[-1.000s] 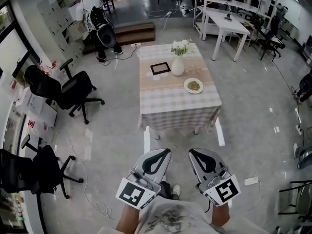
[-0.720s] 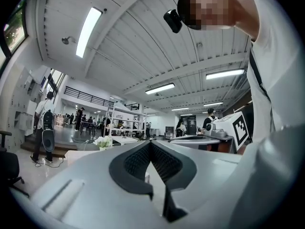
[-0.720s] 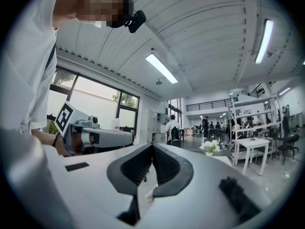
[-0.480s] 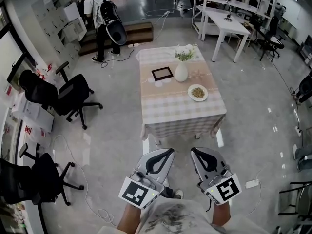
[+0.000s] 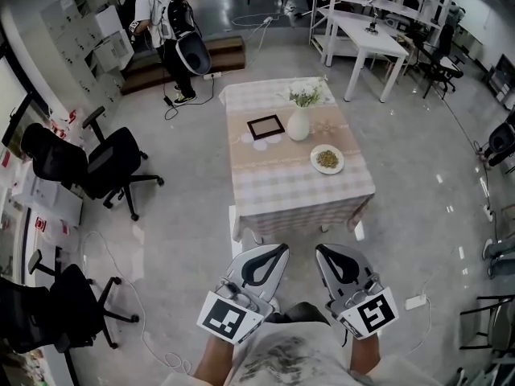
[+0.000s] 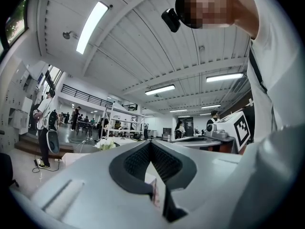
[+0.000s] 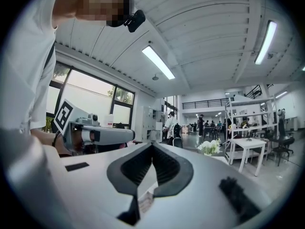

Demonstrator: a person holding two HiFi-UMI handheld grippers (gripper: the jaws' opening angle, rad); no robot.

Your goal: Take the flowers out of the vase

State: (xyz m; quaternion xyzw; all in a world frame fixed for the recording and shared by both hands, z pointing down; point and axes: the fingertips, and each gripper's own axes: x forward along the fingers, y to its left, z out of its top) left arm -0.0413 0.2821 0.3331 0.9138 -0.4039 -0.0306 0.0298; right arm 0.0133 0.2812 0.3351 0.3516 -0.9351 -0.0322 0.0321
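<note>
Both your left gripper [image 5: 278, 250] and right gripper [image 5: 319, 250] have their jaws fully together, with nothing between them, and sit well short of the table [image 5: 282, 185]. The flowers [image 5: 306, 94] are in the vase [image 5: 298, 125] on the far half, between the frame [image 5: 265, 126] at left and the plate [image 5: 327, 159] at near right. Spread the jaws before you reach. If you pull the stems sideways with the vase unsteadied, it will likely tip onto the plate.
</note>
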